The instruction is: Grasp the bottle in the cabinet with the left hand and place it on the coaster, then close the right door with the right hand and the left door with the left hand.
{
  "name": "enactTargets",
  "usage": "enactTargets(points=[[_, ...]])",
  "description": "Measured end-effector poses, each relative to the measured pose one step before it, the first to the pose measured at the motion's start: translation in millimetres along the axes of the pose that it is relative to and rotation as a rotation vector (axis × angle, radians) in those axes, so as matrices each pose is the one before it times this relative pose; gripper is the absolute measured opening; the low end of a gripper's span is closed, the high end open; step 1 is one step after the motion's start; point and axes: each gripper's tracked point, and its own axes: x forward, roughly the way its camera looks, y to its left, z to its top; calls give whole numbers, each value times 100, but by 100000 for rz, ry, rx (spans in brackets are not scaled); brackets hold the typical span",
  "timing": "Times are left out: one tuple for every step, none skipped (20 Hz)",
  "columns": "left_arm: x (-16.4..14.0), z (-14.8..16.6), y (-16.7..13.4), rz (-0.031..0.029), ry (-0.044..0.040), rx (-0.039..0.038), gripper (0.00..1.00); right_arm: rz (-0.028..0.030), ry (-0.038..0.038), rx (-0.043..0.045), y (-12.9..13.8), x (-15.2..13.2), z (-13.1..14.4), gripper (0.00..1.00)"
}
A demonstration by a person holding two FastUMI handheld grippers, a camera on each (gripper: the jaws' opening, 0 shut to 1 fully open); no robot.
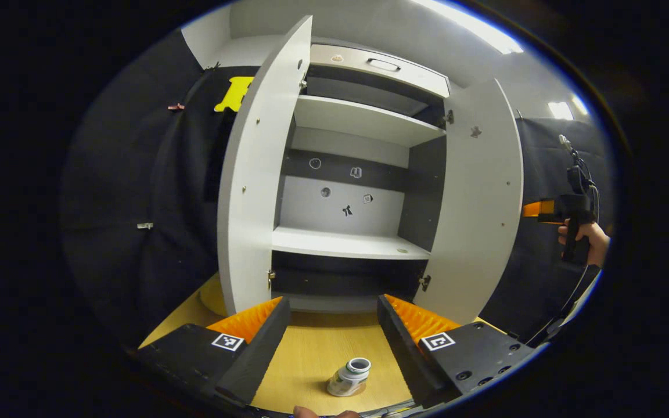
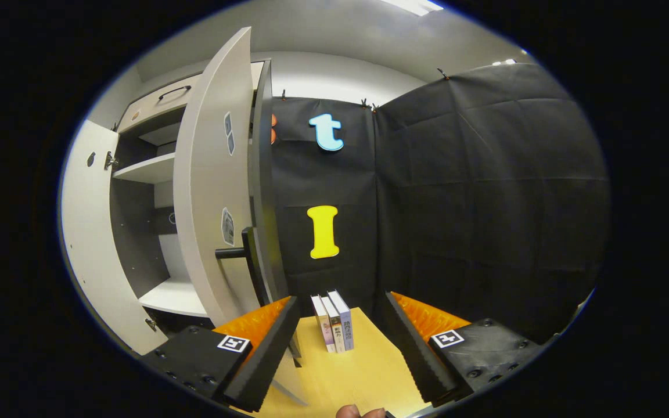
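Bottle label — writing too small, unreadable

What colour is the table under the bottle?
Light yellowish wood, the table, clearest in the left gripper view.

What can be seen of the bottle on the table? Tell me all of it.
The bottle is small and pale, white-looking with a greenish printed label, plastic by its look. It stands upright on the wooden table, its round mouth open with no cap visible, on what seems a thin coaster peeking out at its base. It sits between the open fingers of the left gripper, which do not touch it.
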Motion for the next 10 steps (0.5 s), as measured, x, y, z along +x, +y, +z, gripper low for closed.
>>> enactTargets(points=[[-273, 570, 542, 1695, -624, 1189, 95, 650, -61, -445, 349, 212, -126, 97], [-355, 479, 556, 1339, -379, 779, 95, 1395, 263, -176, 516, 194, -74, 97], [-324, 454, 300, 879, -308, 25, 95, 311, 626, -72, 418, -84, -117, 97], [-315, 460, 449, 838, -315, -875, 95, 156, -605, -623, -48, 46, 154, 97], [-224, 99, 341, 717, -67, -914, 95, 103, 30, -378, 92, -48, -49, 95], [-193, 19, 441, 1019, 381, -1053, 95, 301, 248, 385, 163, -24, -58, 95], [-179, -67, 406, 642, 483, -1183, 95, -5, 63, 297, 243, -165, -17, 96], [-160, -20, 249, 339, 24, -1057, 95, -312, -87, -350, 256, -92, -51, 97], [-30, -101, 283, -69, 38, -792, 95, -412, -348, -523, 283, -181, 5, 97], [-79, -139, 306, 81, 517, -194, 95, -362, -4, 61, 516, -121, 71, 97]])
